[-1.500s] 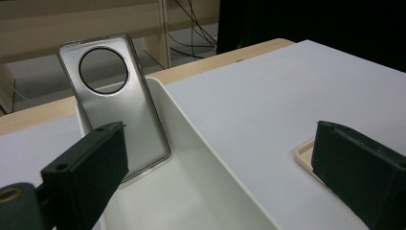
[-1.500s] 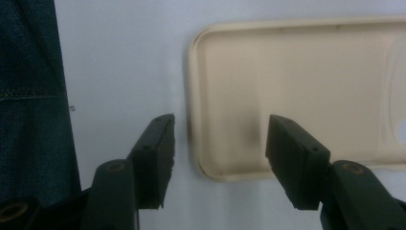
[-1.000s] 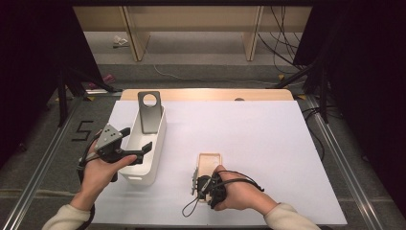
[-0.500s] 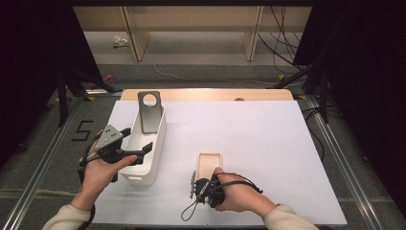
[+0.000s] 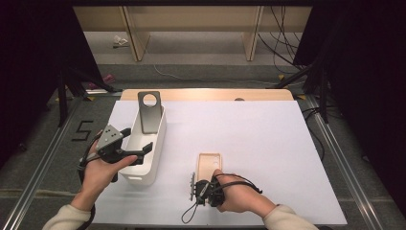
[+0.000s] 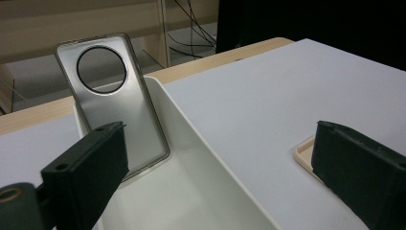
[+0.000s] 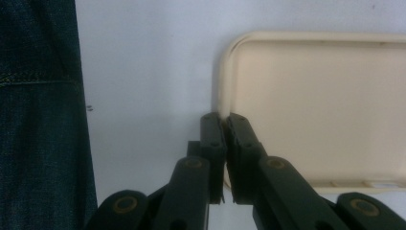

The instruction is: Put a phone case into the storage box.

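A beige phone case (image 5: pixel 210 165) lies hollow side up on the white table cover, near the front middle. My right gripper (image 5: pixel 200 178) is shut on its left rim close to the near corner; the right gripper view shows the black jaws of my right gripper (image 7: pixel 223 120) pinching the rim of the case (image 7: pixel 316 105). A grey metal plate with a round hole (image 5: pixel 149 111) leans upright at the far end of a white bin (image 5: pixel 158 143). My left gripper (image 5: pixel 137 140) hovers open over the bin's near half. In its own view my left gripper (image 6: pixel 222 179) spreads wide before the plate (image 6: pixel 115 110).
The white table cover (image 5: pixel 258 143) stretches right of the case. A wooden strip (image 5: pixel 206 94) runs along the table's far edge, with cables and shelf legs on the floor behind. Blue denim (image 7: pixel 38 120) lies along the left of the right gripper view. Metal rails flank the table.
The right hand and its gripper have shifted slightly left and nearer while staying at the case's near end. The left gripper, bin and plate have not moved.
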Motion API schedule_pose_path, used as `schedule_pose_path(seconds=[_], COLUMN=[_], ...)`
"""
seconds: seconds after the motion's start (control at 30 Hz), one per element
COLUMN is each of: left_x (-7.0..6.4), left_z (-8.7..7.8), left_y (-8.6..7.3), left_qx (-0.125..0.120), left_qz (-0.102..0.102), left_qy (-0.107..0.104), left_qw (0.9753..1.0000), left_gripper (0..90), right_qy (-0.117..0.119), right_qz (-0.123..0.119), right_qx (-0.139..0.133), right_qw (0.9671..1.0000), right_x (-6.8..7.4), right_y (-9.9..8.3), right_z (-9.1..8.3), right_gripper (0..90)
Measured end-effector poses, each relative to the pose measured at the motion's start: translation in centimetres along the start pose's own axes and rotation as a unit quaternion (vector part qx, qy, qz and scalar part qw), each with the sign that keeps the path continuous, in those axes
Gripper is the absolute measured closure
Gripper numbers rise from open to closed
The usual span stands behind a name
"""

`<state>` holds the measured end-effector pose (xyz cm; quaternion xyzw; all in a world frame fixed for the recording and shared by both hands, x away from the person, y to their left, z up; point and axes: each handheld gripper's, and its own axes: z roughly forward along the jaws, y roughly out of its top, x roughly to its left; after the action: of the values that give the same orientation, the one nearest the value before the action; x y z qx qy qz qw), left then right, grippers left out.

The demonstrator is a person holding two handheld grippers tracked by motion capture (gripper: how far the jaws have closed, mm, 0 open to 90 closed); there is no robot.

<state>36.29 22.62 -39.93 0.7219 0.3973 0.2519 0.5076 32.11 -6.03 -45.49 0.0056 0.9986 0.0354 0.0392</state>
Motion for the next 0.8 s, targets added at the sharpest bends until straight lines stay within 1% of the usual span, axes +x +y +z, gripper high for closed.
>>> schedule_pose_path(seconds=[0.17, 0.2, 0.27, 0.43, 0.5, 0.53, 0.6, 0.63, 0.67, 0.7, 0.8], left_x=[0.0, 0.0, 0.0, -0.1, 0.0, 0.0, 0.0, 0.0, 0.0, 0.0, -0.1], left_z=[0.0, 0.0, 0.0, 0.0, 0.0, 0.0, 0.0, 0.0, 0.0, 0.0, 0.0], left_y=[0.0, 0.0, 0.0, 0.0, 0.0, 0.0, 0.0, 0.0, 0.0, 0.0, 0.0], left_qx=[0.001, 0.001, 0.001, 0.0, -0.001, -0.001, 0.0, 0.0, 0.0, 0.0, 0.0], left_qz=[0.0, 0.0, 0.001, 0.0, -0.001, 0.0, -0.001, -0.002, -0.001, -0.001, -0.001], left_qy=[0.0, 0.0, -0.001, 0.0, -0.001, -0.001, 0.0, 0.0, 0.0, 0.0, 0.0], left_qw=[1.0, 1.0, 1.0, 1.0, 1.0, 1.0, 1.0, 1.0, 1.0, 1.0, 1.0], left_gripper=[5.0, 5.0, 4.9, 5.0, 5.0, 5.0, 5.0, 5.0, 5.0, 5.0, 5.0], right_qy=[0.003, 0.002, 0.002, 0.007, 0.01, 0.01, 0.009, 0.01, 0.01, 0.013, 0.006], right_qz=[0.001, 0.001, -0.005, -0.009, -0.004, -0.007, -0.007, -0.004, -0.006, -0.003, -0.002], right_qx=[0.002, -0.004, -0.009, -0.009, -0.016, -0.017, -0.027, -0.026, -0.033, -0.04, -0.055], right_qw=[1.0, 1.0, 0.9999, 0.9999, 0.9998, 0.9998, 0.9996, 0.9996, 0.9994, 0.9991, 0.9985], right_x=[0.1, 0.1, 0.0, 0.0, 0.1, 0.0, 0.0, 0.0, -0.1, -0.1, -0.3], right_y=[-0.1, -0.2, -0.3, -0.4, -0.6, -0.7, -1.0, -1.1, -1.2, -1.4, -1.8], right_z=[-0.1, 0.0, 0.0, -0.1, -0.2, -0.2, -0.3, -0.5, -0.6, -0.8, -1.3], right_gripper=[87.0, 87.1, 87.2, 87.4, 87.4, 87.4, 87.5, 87.5, 87.5, 87.5, 87.6])
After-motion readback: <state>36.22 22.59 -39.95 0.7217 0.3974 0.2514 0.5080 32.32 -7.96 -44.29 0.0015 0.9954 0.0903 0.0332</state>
